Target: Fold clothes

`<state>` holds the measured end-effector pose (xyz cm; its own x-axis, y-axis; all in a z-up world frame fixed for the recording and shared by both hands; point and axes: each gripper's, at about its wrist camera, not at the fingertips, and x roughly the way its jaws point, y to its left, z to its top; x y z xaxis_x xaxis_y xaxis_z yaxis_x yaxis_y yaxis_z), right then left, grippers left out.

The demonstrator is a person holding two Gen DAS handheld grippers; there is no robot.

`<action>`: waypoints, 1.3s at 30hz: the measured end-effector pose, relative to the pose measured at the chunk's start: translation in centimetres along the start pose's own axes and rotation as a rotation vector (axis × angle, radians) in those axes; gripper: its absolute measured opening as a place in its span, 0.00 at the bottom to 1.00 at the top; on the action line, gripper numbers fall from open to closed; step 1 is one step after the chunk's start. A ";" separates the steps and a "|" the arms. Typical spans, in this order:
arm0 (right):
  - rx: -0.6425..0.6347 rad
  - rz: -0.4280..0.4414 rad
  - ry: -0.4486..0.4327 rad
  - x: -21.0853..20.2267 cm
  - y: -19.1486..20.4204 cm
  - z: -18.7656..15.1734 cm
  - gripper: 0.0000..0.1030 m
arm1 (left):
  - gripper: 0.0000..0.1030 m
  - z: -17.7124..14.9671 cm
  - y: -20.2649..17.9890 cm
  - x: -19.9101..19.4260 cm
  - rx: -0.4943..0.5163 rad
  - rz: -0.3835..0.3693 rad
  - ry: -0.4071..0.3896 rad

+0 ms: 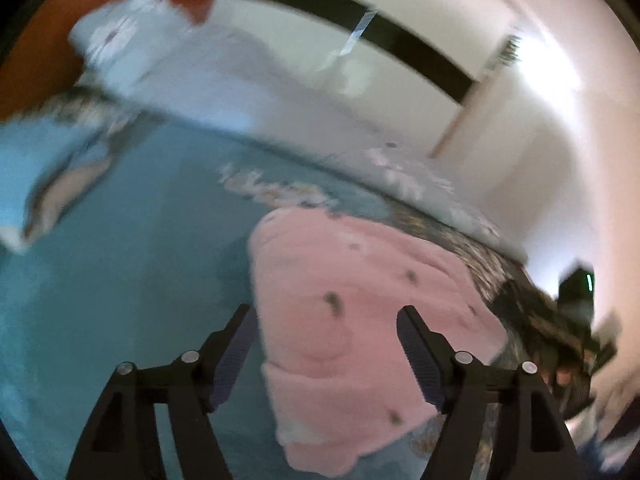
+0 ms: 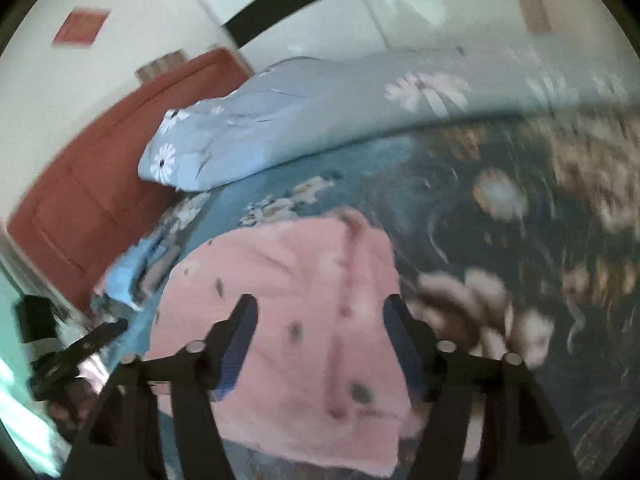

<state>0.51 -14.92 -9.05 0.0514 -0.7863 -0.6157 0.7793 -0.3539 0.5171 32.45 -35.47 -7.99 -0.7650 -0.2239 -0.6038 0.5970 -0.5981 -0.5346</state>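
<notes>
A pink fleece garment (image 1: 360, 320) with small dark spots lies on a teal floral bedsheet (image 1: 120, 280). It also shows in the right wrist view (image 2: 304, 320), with a button placket running down its middle. My left gripper (image 1: 326, 320) is open above the garment's left part, holding nothing. My right gripper (image 2: 320, 312) is open above the garment, holding nothing. The other gripper (image 2: 80, 352) shows at the lower left of the right wrist view. Both views are motion-blurred.
A light blue flowered duvet (image 2: 300, 120) lies folded along the far side of the bed. A red-brown headboard (image 2: 92, 192) stands at the left. White wall panels with a dark stripe (image 1: 360, 24) are behind the bed. The sheet (image 2: 520, 220) has a dark floral part.
</notes>
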 end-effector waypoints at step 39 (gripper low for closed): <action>0.326 0.218 0.096 6.8 -3.7 -2.8 0.53 | 0.51 -0.9 1.6 7.9 -0.164 -0.099 0.231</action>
<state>-0.31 -17.53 -16.84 0.2635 -0.8153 -0.5156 0.5052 -0.3387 0.7938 27.56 -37.49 -14.17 -0.7571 0.0216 -0.6530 0.5680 -0.4721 -0.6742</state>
